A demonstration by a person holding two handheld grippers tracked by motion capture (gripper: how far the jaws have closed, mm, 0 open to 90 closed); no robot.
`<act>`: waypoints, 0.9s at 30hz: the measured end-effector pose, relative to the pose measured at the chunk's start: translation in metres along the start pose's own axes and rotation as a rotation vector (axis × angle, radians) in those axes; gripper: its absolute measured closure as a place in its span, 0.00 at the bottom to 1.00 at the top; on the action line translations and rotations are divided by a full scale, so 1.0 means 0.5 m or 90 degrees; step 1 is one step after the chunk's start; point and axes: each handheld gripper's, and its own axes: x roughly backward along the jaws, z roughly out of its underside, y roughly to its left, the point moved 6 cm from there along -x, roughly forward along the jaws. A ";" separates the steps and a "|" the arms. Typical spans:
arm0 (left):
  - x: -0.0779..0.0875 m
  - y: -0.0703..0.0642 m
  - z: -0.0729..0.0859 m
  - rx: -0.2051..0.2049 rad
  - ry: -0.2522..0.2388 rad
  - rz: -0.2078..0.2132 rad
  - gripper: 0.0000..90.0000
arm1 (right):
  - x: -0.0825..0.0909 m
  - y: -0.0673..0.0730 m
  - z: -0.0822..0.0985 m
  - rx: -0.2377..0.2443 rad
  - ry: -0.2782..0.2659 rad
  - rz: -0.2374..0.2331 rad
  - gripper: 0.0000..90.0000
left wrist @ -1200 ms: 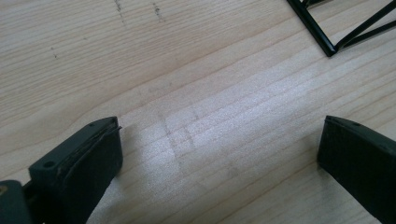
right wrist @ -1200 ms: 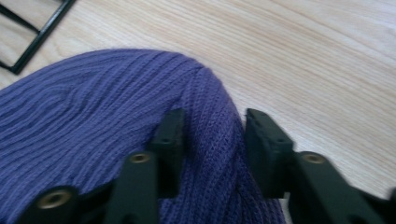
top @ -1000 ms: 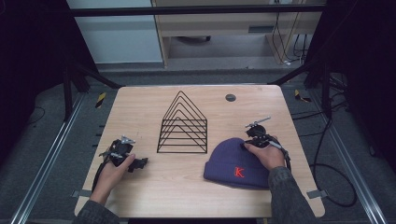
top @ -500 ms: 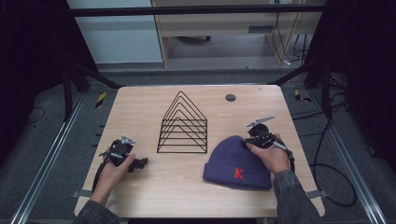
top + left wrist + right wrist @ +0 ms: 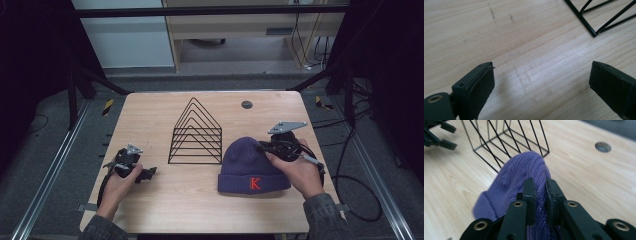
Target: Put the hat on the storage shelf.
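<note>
Purple beanie [image 5: 252,167] beside wire rack [image 5: 196,134], rack empty

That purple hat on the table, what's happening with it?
A person at a wooden table holds a two-jaw gripper in each hand. The right gripper has pinched the knit fabric of the purple beanie with a red K and appears to be lifting it by its top. The left gripper rests low over bare wood, jaws wide with nothing between them. A black wire rack shaped like stacked triangles stands beside the beanie.
</note>
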 end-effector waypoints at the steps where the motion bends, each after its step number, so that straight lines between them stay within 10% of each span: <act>1: 0.001 -0.001 -0.002 -0.002 -0.004 0.001 0.07 | 0.006 0.003 -0.005 0.004 -0.006 -0.001 0.89; 20: 0.036 -0.017 -0.031 0.007 -0.072 0.027 0.08 | 0.088 -0.036 -0.104 0.010 -0.058 0.028 0.89; 27: 0.101 -0.013 -0.100 0.024 -0.139 0.046 0.08 | 0.096 -0.059 -0.142 0.004 -0.073 0.043 0.89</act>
